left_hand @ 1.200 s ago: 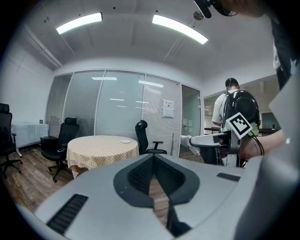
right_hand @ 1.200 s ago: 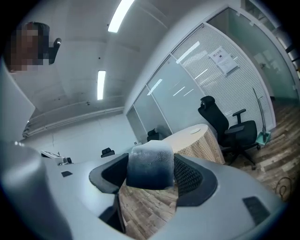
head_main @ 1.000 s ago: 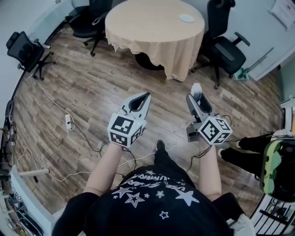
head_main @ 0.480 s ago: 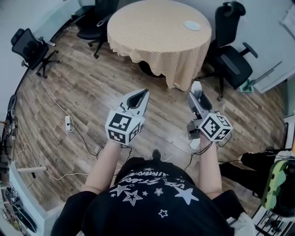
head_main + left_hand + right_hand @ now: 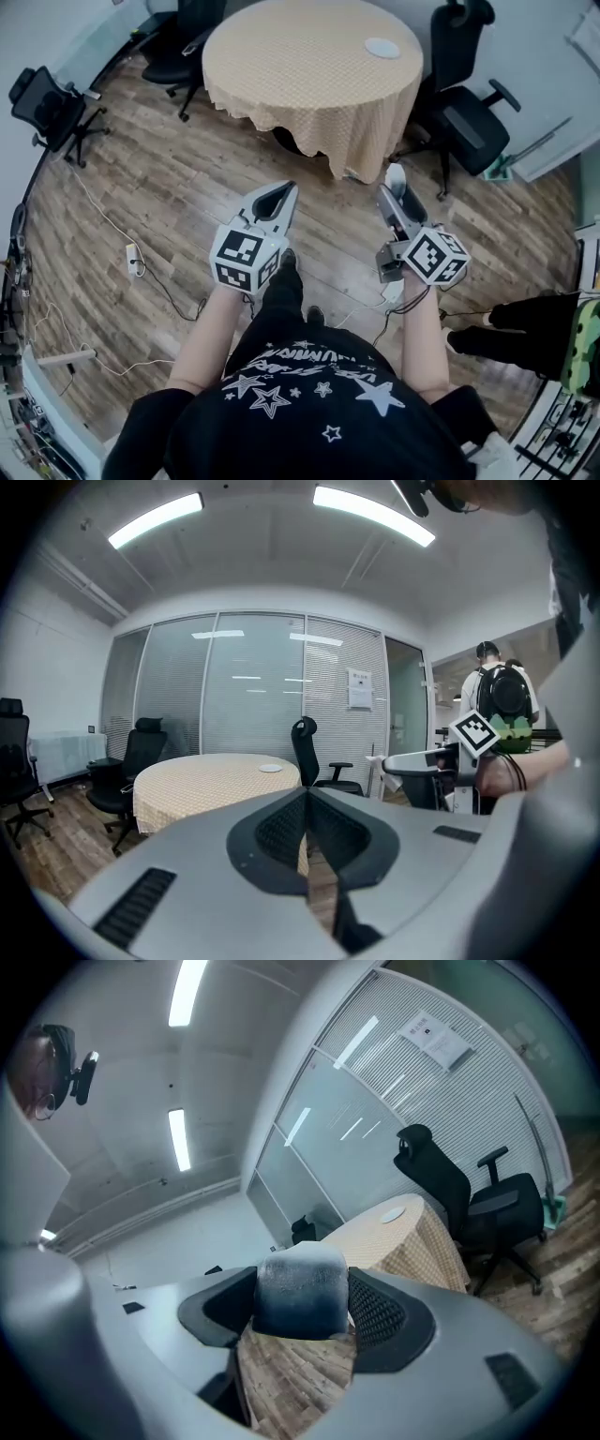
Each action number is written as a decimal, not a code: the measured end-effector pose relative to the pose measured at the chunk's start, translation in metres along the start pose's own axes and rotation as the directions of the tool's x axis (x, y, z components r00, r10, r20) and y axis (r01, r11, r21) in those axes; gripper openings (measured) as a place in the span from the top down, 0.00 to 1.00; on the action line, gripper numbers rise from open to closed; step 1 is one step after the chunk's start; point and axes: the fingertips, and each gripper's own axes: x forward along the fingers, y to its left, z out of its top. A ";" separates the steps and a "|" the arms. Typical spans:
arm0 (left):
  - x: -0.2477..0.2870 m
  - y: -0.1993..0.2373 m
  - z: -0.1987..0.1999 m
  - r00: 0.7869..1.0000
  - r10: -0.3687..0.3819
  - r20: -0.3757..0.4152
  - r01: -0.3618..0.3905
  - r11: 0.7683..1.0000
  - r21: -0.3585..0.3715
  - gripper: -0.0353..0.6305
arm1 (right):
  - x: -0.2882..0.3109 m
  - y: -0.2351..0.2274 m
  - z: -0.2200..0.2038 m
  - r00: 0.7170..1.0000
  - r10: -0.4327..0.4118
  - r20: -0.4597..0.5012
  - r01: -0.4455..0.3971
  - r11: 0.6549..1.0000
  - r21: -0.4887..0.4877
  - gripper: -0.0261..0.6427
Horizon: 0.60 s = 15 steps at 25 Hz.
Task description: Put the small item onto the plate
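- head view: person in a black shirt with white stars [image 5: 319, 394] stands on a wood floor [image 5: 169, 187], 1 gripper in each hand, both held out at waist height.
- left gripper [image 5: 281, 193] points ahead, its tips together; marker cube [image 5: 244, 261] sits near the hand.
- right gripper [image 5: 397, 184] has a small pale item [image 5: 396, 172] at its tip, in the air and well apart from the table.
- round table [image 5: 300, 75] with a yellow checked cloth stands ahead; white plate [image 5: 382, 47] lies near its far right edge.
- black office chair [image 5: 464, 108] stands just right of the table, 2 more chairs [image 5: 52, 98] at left.
- cables and a power strip [image 5: 132, 259] lie on the floor at left; another person's legs [image 5: 511, 314] show at the right edge.
- left gripper view: left gripper [image 5: 307, 803] jaws are pressed fully together with nothing between them.
- table [image 5: 206, 785] with the plate [image 5: 270, 768] is ahead, a chair [image 5: 305, 747] behind it; the right gripper [image 5: 417, 763] shows at right, and a person with a backpack [image 5: 497, 691] stands beyond.
- right gripper view: right gripper [image 5: 302, 1324] jaws are partly closed, clamped on the small item [image 5: 300, 1288], a rounded block, pale on top and dark bluish below, touching both pads.
- table [image 5: 403, 1237] and plate [image 5: 394, 1212] are well beyond it, chair [image 5: 441, 1185] beside them.
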 end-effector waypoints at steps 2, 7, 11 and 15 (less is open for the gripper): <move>0.016 0.007 -0.003 1.000 -0.024 -0.004 0.024 1.000 -0.003 0.94 | 0.006 -0.013 0.001 0.999 -0.042 0.008 0.042 0.999 0.002 0.50; 0.063 0.035 0.007 0.996 -0.091 0.004 0.091 0.996 -0.006 0.94 | 0.033 -0.036 0.025 0.990 -0.132 0.054 0.133 0.991 -0.008 0.50; 0.098 0.067 0.016 0.993 -0.121 0.007 0.121 0.993 0.008 0.94 | 0.068 -0.050 0.040 0.985 -0.161 0.062 0.162 0.987 -0.014 0.50; 0.125 0.105 0.022 0.990 -0.144 0.008 0.144 0.989 -0.012 0.94 | 0.103 -0.051 0.054 0.978 -0.196 0.073 0.199 0.979 -0.031 0.50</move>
